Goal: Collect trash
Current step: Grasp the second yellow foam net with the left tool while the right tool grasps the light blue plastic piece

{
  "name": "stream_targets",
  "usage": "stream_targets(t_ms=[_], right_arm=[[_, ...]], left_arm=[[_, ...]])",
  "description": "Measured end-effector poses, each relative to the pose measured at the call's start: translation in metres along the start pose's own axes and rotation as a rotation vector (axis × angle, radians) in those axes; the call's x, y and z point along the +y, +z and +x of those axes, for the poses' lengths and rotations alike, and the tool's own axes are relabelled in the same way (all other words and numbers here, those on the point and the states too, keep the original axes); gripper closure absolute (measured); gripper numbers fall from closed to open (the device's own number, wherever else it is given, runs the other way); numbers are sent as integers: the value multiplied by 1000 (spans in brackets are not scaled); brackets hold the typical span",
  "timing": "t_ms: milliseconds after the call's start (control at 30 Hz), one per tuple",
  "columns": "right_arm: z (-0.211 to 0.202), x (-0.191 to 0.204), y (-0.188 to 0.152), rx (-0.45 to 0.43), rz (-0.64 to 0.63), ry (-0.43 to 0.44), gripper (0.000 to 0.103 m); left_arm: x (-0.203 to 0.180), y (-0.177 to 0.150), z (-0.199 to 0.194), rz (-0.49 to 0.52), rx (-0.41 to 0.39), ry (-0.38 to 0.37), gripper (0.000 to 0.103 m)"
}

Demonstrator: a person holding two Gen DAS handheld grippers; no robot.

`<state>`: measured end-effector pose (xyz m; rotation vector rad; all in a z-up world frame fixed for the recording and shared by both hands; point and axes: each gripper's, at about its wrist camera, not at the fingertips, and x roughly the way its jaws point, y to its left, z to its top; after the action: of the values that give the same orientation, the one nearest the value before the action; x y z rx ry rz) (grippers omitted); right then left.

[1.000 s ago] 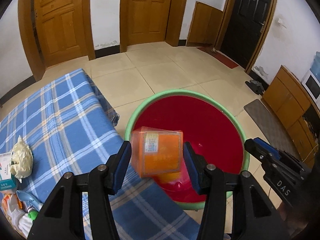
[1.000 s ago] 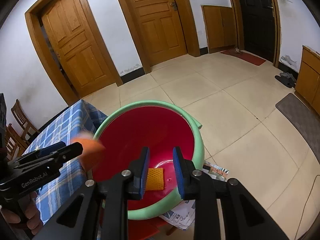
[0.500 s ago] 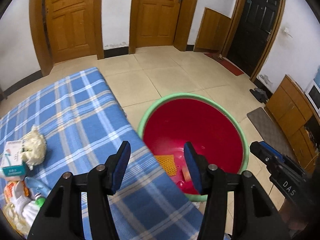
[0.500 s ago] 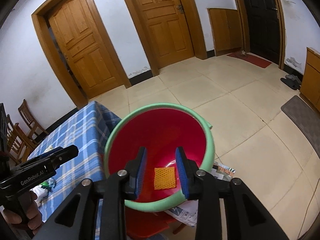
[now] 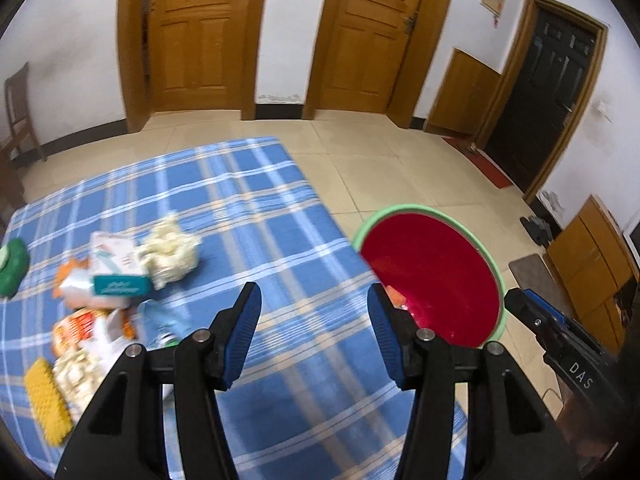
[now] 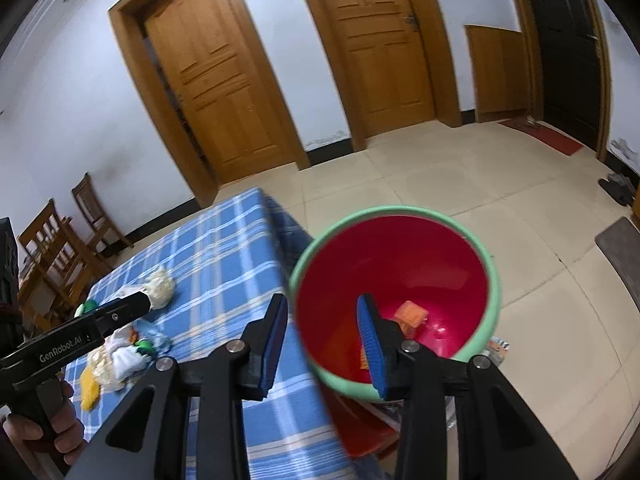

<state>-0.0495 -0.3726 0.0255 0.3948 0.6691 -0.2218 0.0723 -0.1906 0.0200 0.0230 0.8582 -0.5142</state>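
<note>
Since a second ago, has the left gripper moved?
Yes. The left gripper has swung left, off the red basin and over the blue checked tablecloth; jaws open, empty.

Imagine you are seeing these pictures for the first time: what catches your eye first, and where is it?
The red basin with a green rim stands out most, sitting on the floor just off the corner of the blue checked tablecloth, with orange scraps lying in its bottom. Next comes the heap of wrappers and crumpled paper on the cloth's left side. Both hand-held grippers, left and right, are empty.
</note>
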Motion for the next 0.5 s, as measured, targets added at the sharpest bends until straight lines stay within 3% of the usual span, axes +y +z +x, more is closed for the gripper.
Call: stream_targets(t_ms=[500], right_arm=[[19, 74, -9, 65, -104, 114, 61]], left_arm=[[95, -28, -54, -147, -40, 160, 47]])
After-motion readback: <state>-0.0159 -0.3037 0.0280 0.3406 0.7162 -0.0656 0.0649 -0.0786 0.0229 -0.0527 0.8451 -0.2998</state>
